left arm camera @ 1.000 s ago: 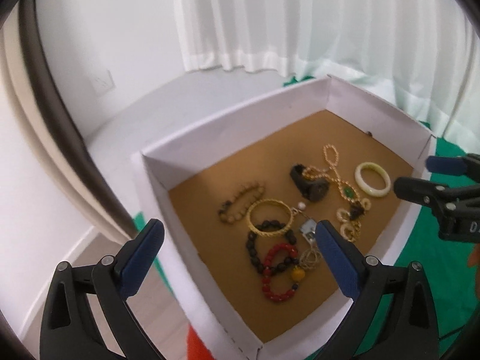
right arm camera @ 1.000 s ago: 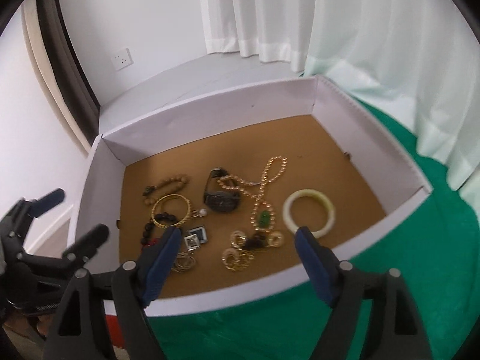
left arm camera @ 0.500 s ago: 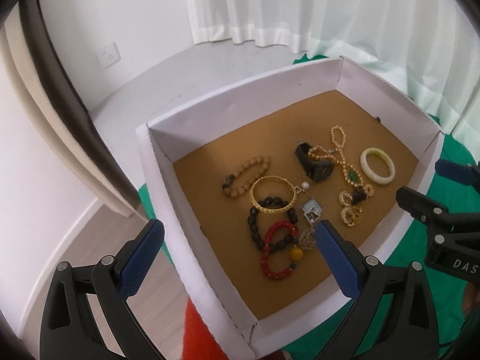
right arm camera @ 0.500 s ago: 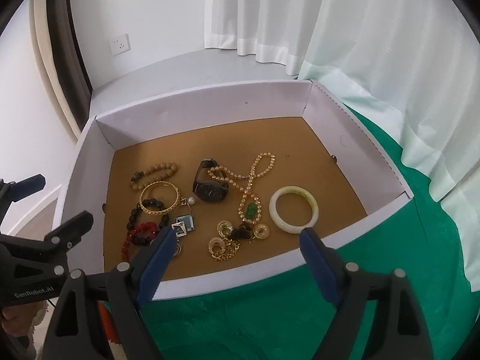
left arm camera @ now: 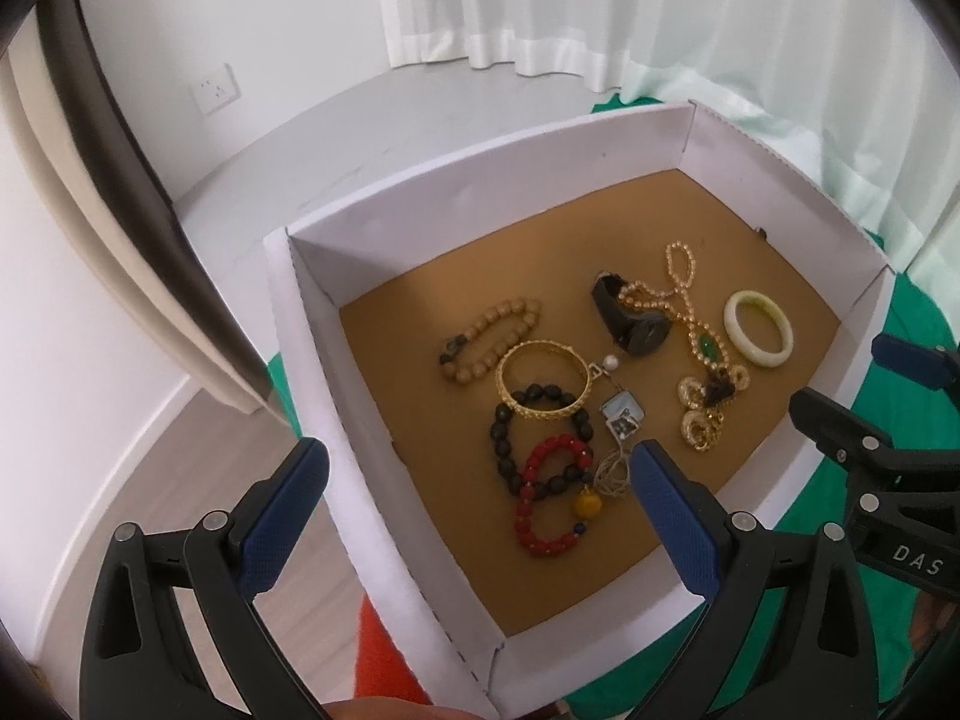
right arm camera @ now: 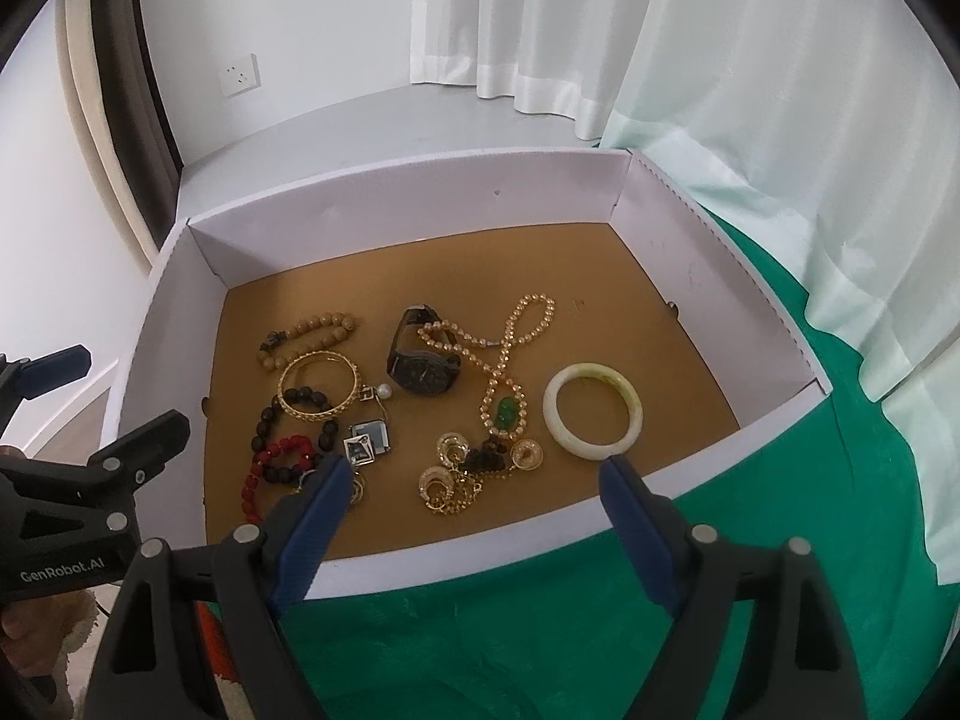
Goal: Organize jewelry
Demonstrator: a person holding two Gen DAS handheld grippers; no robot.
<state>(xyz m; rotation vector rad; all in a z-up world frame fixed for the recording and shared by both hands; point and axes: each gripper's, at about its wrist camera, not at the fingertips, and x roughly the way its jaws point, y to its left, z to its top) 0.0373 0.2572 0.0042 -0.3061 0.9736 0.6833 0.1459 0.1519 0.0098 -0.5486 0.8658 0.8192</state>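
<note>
A white cardboard box (left arm camera: 312,324) (right arm camera: 456,558) with a brown floor holds loose jewelry. A pale jade bangle (left arm camera: 758,337) (right arm camera: 592,417) lies at the right. A black watch (left arm camera: 633,324) (right arm camera: 423,367), a gold bead necklace with a green pendant (left arm camera: 708,350) (right arm camera: 507,411), a gold bangle (left arm camera: 543,387) (right arm camera: 321,385), a red bead bracelet (left arm camera: 549,501) (right arm camera: 270,471), black and tan bead bracelets and gold earrings (right arm camera: 447,480) lie beside them. My left gripper (left arm camera: 477,501) is open above the box's near left corner. My right gripper (right arm camera: 474,504) is open above the front wall.
The box sits on a green cloth (right arm camera: 600,630). White curtains (right arm camera: 750,90) hang behind and to the right. A white wall with a socket (right arm camera: 240,73) and a dark curtain (left arm camera: 120,150) stand at the left. Something orange (left arm camera: 384,654) lies below the box corner.
Both grippers have drawn back and risen a little, so more of the box and the wall shows. The jewelry has not moved. Both grippers stay open.
</note>
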